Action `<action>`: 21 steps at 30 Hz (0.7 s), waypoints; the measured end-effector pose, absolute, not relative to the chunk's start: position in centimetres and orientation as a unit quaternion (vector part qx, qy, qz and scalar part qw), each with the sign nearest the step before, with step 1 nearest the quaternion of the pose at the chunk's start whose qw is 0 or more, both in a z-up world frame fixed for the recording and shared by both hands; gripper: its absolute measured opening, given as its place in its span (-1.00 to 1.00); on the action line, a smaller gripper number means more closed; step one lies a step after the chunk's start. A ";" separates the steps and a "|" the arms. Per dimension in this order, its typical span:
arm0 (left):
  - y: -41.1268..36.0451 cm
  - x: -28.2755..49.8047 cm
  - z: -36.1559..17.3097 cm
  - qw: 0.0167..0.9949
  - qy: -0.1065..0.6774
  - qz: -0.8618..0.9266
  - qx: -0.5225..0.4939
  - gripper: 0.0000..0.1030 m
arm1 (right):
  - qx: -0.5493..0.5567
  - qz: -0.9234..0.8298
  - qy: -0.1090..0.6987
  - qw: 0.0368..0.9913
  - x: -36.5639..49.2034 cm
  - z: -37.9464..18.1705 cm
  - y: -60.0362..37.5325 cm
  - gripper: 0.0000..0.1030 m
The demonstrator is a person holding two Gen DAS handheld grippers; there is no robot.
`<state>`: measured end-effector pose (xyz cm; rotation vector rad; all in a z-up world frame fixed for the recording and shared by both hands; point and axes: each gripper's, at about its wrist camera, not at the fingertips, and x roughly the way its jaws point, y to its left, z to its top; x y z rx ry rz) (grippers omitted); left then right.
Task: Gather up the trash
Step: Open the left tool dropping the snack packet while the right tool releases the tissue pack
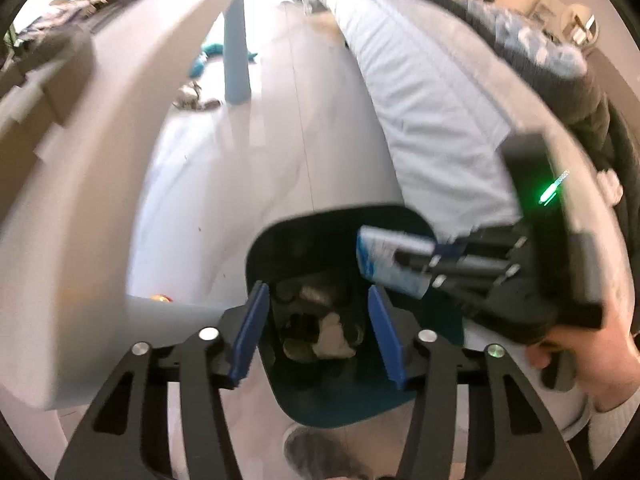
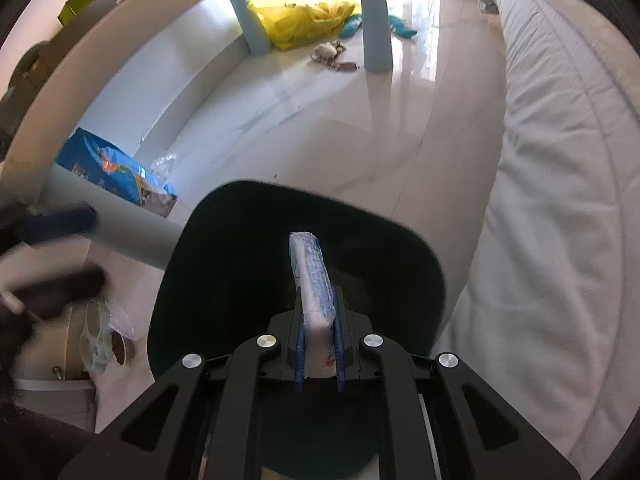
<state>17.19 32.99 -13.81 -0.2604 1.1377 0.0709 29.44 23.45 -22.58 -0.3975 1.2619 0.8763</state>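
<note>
A dark teal trash bin (image 1: 344, 408) stands on the floor, with crumpled trash (image 1: 320, 332) inside. My left gripper (image 1: 318, 324) is open right above the bin's mouth, holding nothing. My right gripper (image 2: 318, 356) is shut on a flat white and blue packet (image 2: 314, 280) and holds it edge-up over the bin (image 2: 224, 272). In the left wrist view the right gripper (image 1: 460, 264) comes in from the right with the packet (image 1: 388, 260) over the bin's rim.
A white table edge (image 2: 120, 40) with pale blue legs (image 2: 376, 20) curves on the left. A blue snack bag (image 2: 108, 168), clear plastic wrap (image 2: 164, 164), a yellow bag (image 2: 304, 16) and small items lie on the glossy floor. A white quilted bed (image 2: 560, 220) fills the right.
</note>
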 end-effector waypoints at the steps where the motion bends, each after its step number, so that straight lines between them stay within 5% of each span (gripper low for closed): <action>1: 33.0 17.1 -13.3 0.839 0.530 0.037 -0.121 0.00 | -0.183 0.393 0.568 0.699 29.2 -22.8 23.5 -0.77; 10: 32.2 17.4 -8.4 0.878 0.463 0.049 -0.111 -0.13 | -0.217 0.395 0.577 0.681 27.8 -24.2 23.8 -0.73; 14: 31.7 17.1 -6.1 0.893 0.435 0.051 -0.106 -0.13 | -0.225 0.401 0.575 0.676 27.2 -24.1 23.7 -0.24; 21: 31.2 17.1 -3.0 0.910 0.392 0.068 -0.120 -0.12 | -0.202 0.417 0.565 0.683 27.0 -22.2 22.9 -0.19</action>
